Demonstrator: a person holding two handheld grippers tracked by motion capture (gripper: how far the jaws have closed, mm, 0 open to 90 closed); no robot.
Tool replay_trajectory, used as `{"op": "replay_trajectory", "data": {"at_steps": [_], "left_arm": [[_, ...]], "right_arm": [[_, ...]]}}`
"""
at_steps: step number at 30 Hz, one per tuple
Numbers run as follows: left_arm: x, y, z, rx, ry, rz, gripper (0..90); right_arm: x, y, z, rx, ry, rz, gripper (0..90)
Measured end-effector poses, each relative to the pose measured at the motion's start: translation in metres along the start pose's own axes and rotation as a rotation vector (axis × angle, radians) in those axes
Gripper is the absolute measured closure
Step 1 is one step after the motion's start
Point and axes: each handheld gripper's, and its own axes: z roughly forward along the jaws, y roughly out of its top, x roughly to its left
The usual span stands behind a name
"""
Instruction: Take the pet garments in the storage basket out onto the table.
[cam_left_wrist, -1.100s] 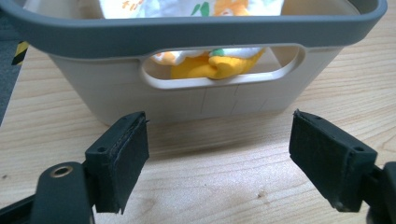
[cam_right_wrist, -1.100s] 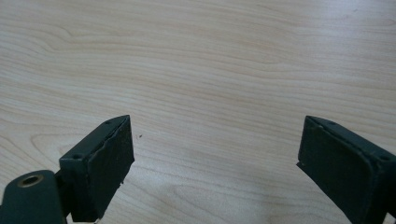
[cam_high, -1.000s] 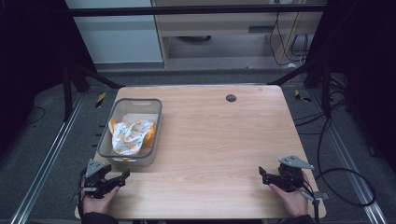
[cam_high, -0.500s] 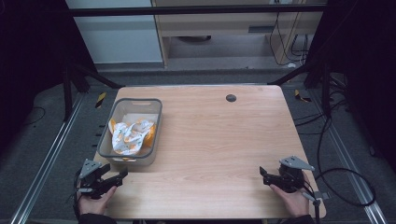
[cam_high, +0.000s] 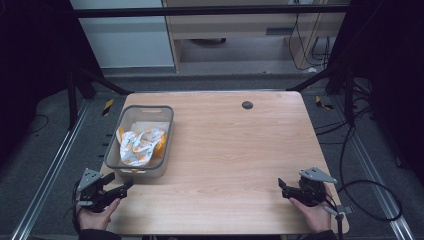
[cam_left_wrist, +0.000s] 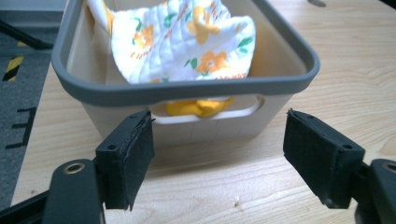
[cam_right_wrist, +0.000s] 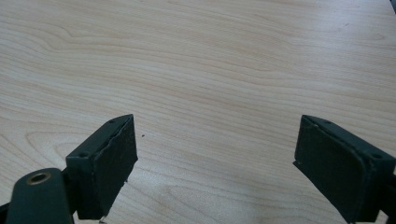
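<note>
From above, the left gripper (cam_high: 116, 190) sits at the near left corner of the wooden table (cam_high: 240, 165), held in the person's left hand (cam_high: 95, 218), with its jaws aimed toward the near end of a grey-rimmed bin (cam_high: 131, 167) that stands just ahead of it. The left gripper view brings that end close: the left gripper (cam_left_wrist: 218, 158) has its jaws spread wide with nothing between them, and straight ahead of them, near but not touching, is the bin's (cam_left_wrist: 187, 88) short wall with a handle slot cut through it. Through that slot a fold of yellow fabric (cam_left_wrist: 200, 106) shows, a detail the high view cannot resolve. Above the rim lies a bunched white cloth with orange flowers and green leaves (cam_left_wrist: 187, 39), seen from above only as a pale crumpled heap (cam_high: 140, 145) inside the bin. The right gripper (cam_high: 286, 189) is at the near right corner, in the person's right hand (cam_high: 315, 216), pointing toward the left across the bare tabletop and well apart from the bin. In the right gripper view, the right gripper (cam_right_wrist: 215, 161) is likewise opened wide and empty, with plain wood grain ahead of it. The high view alone takes in a small dark round mark (cam_high: 247, 105) near the far edge of the table, far ahead of both tools, and a cable (cam_high: 370, 200) trailing off the right gripper over the floor.
</note>
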Motion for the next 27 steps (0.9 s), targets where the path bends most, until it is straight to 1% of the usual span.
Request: {"op": "replay_trajectory", "data": {"at_steps": [11, 15, 19, 27], "left_arm": [[-0.005, 0.011, -0.004, -0.015, -0.01, 0.019, 24.1], [-0.009, 0.02, -0.006, -0.028, -0.02, 0.034, 23.9], [-0.012, 0.024, -0.007, -0.035, -0.026, 0.046, 23.9], [-0.012, 0.036, -0.01, -0.051, -0.038, 0.05, 23.6]], "right_arm": [[0.0, 0.0, 0.0, -0.005, 0.0, -0.007, 12.8], [0.0, 0.0, 0.001, -0.006, -0.003, -0.013, 12.8], [0.0, 0.0, 0.001, -0.008, -0.003, -0.011, 12.8], [0.002, 0.001, 0.001, -0.006, 0.0, -0.01, 12.8]]}}
